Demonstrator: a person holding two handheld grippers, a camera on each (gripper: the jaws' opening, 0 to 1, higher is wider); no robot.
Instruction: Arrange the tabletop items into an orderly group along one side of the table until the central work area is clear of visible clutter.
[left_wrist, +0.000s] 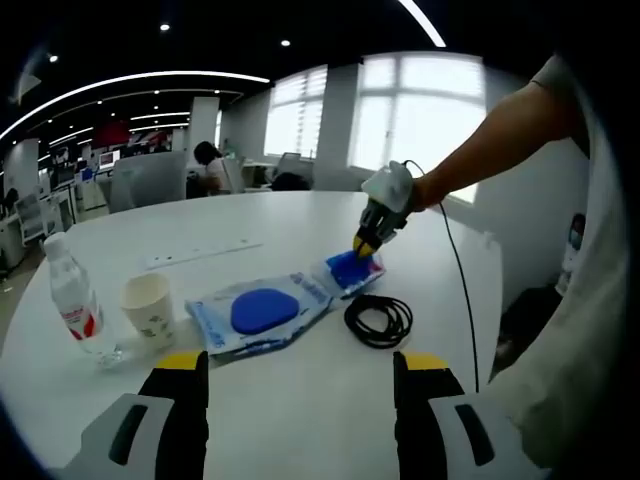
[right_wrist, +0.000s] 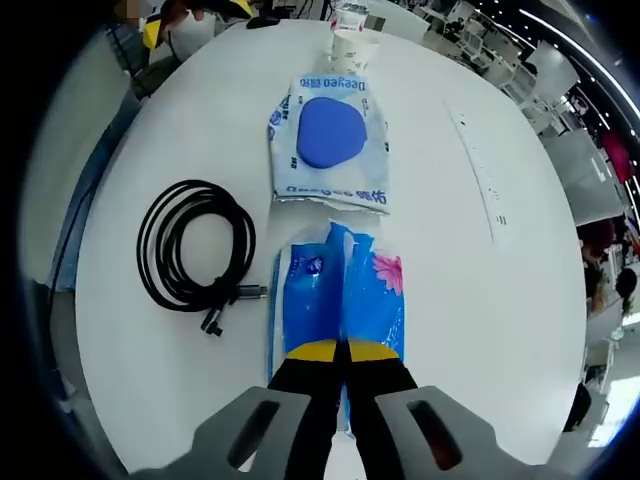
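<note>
Jaws on my right gripper (right_wrist: 343, 352) are pinched together on the near edge of the blue tissue pack (right_wrist: 340, 305), tips meeting on the wrapper at 6 o'clock of the right gripper view. Left gripper (left_wrist: 298, 362) is released, jaws wide apart, nothing between them, hovering over bare table (left_wrist: 300, 420).

Outward from the grip: wipes pouch (right_wrist: 328, 140) with the blue lid sits just beyond the pack at 12, nearly touching it. Coiled black cable (right_wrist: 192, 250) is at 9, close beside the pack but apart. Paper cup (right_wrist: 352, 45) and, behind it, a water bottle (left_wrist: 77, 300) are further out at 12, past the pouch.

Risks as I read them:
- Grip is on thin film only; pulling could slip or tear the wrapper.
- Dragging toward 9 could snag the cable plug.
- Pushing toward 12 shoves the pouch into the cup, which looks light and could tip.
</note>
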